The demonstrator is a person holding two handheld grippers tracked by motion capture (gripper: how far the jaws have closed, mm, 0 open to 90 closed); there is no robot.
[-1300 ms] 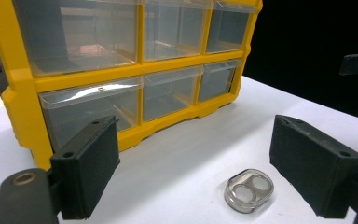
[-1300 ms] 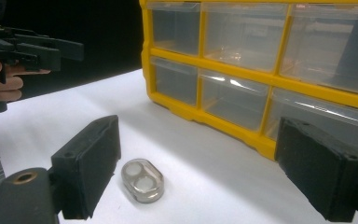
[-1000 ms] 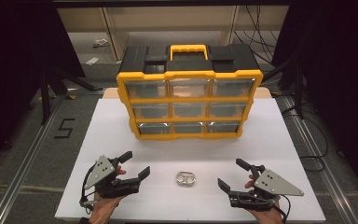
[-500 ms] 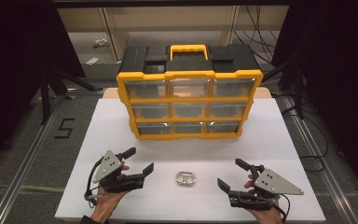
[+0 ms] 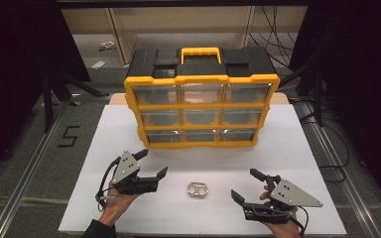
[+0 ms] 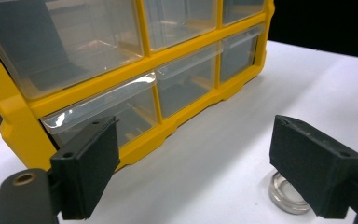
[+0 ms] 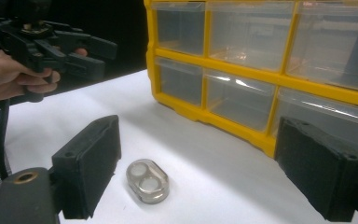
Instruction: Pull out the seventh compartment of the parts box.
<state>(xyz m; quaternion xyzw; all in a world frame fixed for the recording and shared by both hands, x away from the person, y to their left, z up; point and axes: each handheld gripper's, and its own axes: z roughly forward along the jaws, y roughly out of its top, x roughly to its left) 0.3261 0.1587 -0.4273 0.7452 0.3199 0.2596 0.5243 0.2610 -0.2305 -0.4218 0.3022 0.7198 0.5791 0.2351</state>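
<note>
A small clear oval piece point(image 5: 198, 190) with two round hollows lies on the white table top point(image 5: 287, 148), between the two grippers. My left gripper point(image 5: 153, 162) is open to the left of it, held a little above the surface and aimed at the cabinet's lower left. In the left gripper view the piece point(image 6: 283, 195) peeks out beside the right jaw. To the right of the piece my right gripper point(image 5: 244, 184) stands open and empty. The right gripper view has the piece point(image 7: 147, 181) just ahead of the left jaw, and the left gripper point(image 7: 91, 57) farther off.
A yellow organizer point(image 5: 202, 111) with a black top, a yellow handle and several clear drawers stands at the middle back of the table. All its drawers look closed. A "5" point(image 5: 68, 136) is marked on the floor to the left.
The left gripper has moved forward and a little right toward the organizer, with its jaws still open. The right gripper and the oval piece have stayed nearly still.
</note>
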